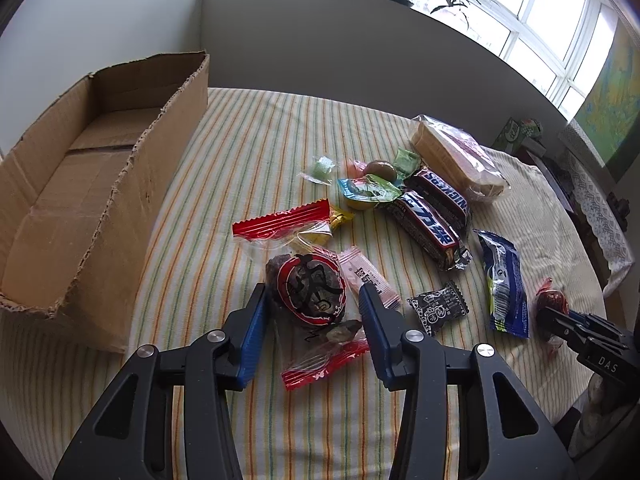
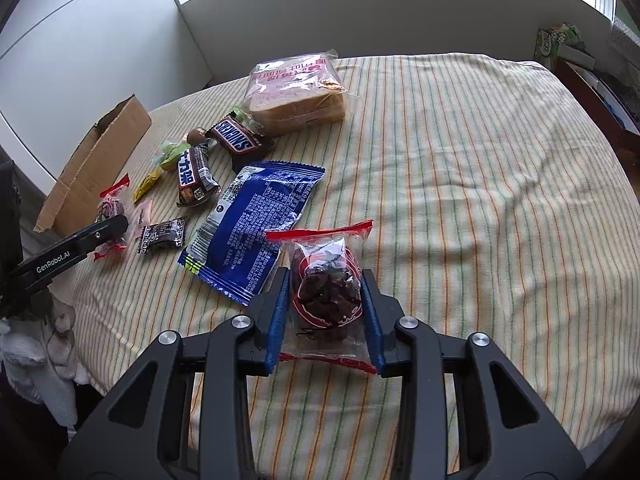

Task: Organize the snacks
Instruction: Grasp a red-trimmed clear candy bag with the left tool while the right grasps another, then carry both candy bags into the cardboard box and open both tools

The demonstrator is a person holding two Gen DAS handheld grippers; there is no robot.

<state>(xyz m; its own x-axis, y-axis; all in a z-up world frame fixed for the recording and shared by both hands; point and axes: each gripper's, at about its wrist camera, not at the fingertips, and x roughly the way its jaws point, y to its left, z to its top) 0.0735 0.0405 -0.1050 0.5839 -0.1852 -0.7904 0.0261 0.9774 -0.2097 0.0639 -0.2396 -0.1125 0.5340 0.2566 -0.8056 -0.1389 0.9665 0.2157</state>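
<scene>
Snacks are seen scattered on the striped cloth ahead of the left gripper in its wrist view. Its fingers are spread wide around a date packet; whether the pads touch it cannot be told. A pink sachet lies just by the right finger. Two Snickers bars and a bread pack are placed further ahead, a blue packet off to the right, and a cardboard box to the left.

In the right wrist view, a second date packet is held between the pads of the right gripper, which is closed onto it. The blue packet lies just ahead-left, the box far left
</scene>
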